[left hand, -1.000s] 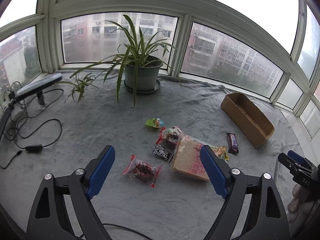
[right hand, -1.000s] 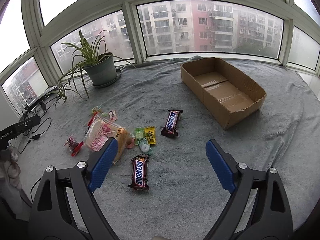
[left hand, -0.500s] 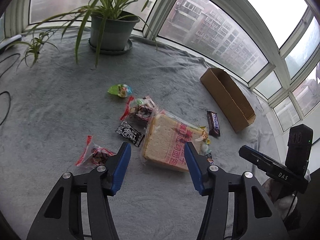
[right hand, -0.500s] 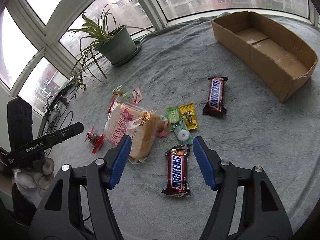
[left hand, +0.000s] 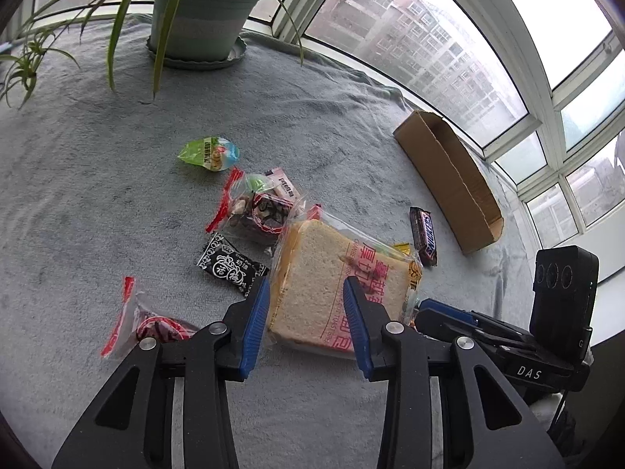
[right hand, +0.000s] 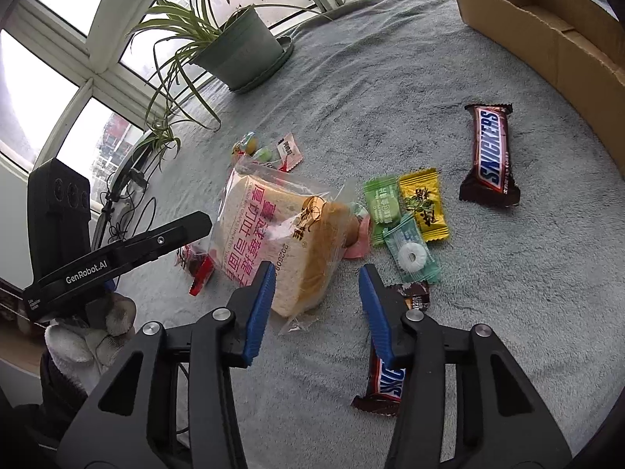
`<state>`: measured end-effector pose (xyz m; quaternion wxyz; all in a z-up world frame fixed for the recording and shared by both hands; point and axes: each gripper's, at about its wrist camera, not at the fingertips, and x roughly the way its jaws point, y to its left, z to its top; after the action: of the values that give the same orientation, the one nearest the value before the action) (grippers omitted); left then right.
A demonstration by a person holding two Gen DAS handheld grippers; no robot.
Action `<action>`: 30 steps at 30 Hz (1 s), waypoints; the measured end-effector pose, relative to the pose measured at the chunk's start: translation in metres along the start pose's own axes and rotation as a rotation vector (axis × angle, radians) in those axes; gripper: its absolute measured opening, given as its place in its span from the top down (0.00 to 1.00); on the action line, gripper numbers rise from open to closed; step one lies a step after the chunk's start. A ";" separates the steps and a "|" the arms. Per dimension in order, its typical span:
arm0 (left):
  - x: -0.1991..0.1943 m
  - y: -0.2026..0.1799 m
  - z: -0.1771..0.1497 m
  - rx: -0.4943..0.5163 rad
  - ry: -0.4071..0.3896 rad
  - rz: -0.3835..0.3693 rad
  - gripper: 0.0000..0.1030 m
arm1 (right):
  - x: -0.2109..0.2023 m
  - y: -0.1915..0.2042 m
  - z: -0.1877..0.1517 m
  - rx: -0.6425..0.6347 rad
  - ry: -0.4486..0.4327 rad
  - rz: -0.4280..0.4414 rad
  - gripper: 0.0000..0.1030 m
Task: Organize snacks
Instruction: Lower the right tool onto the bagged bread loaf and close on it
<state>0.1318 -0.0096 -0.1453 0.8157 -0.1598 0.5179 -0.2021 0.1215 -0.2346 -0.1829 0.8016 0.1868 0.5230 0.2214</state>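
Observation:
A bagged loaf of sliced toast [left hand: 320, 273] [right hand: 273, 226] lies on the grey blanket among loose snacks. My left gripper [left hand: 306, 308] hovers over its near edge with the jaws closing; the bag shows between the blue pads, which stand apart from it. My right gripper [right hand: 317, 293] comes in at the loaf's other end, also closing, with the bag's corner in the gap and no press visible. One Snickers bar [right hand: 384, 385] lies partly under the right finger. A second Snickers [right hand: 490, 152] [left hand: 424, 236] lies toward the open cardboard box [right hand: 547, 39] [left hand: 449, 172].
Green [right hand: 381, 203], yellow [right hand: 424, 205] and mint [right hand: 412, 254] candies lie right of the loaf. A nut bag [left hand: 258, 211], black packet [left hand: 230, 265], red-edged bag [left hand: 152, 324] and green jelly cup [left hand: 209, 152] lie to its left. A potted plant [left hand: 195, 19] stands by the window; cables [right hand: 129, 211] trail at the blanket's edge.
Both grippers have dropped and tilted down toward the toast bag, one from each end. Both pairs of jaws have narrowed from wide open to roughly the loaf's width.

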 end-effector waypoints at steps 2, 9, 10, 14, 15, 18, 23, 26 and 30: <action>0.003 0.001 0.000 -0.001 0.010 -0.005 0.65 | 0.004 0.002 0.000 -0.003 0.009 0.006 0.56; 0.014 0.002 -0.001 0.001 0.049 -0.020 0.65 | 0.014 0.008 0.002 -0.024 0.025 0.013 0.63; 0.015 0.002 -0.002 0.007 0.052 -0.016 0.65 | 0.015 0.009 0.002 -0.030 0.024 0.008 0.63; 0.014 0.001 -0.002 0.026 0.054 -0.005 0.66 | 0.015 0.011 0.003 -0.044 0.020 0.004 0.64; 0.014 0.000 -0.003 0.030 0.056 -0.003 0.67 | 0.014 0.013 0.003 -0.051 0.018 -0.001 0.64; 0.012 -0.004 -0.005 0.043 0.059 0.004 0.69 | 0.010 0.015 0.003 -0.074 0.007 -0.017 0.64; 0.008 -0.015 -0.004 0.067 0.043 0.012 0.69 | -0.003 0.015 0.007 -0.082 -0.019 -0.025 0.64; 0.003 -0.024 0.000 0.084 0.027 0.009 0.69 | -0.017 0.015 0.012 -0.087 -0.049 -0.028 0.64; -0.002 -0.041 0.010 0.125 -0.002 0.001 0.69 | -0.039 0.011 0.021 -0.084 -0.096 -0.043 0.64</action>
<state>0.1331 -0.0440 -0.1203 0.8246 -0.1087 0.5036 -0.2336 0.1257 -0.2487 -0.1396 0.8374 0.1524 0.4781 0.2166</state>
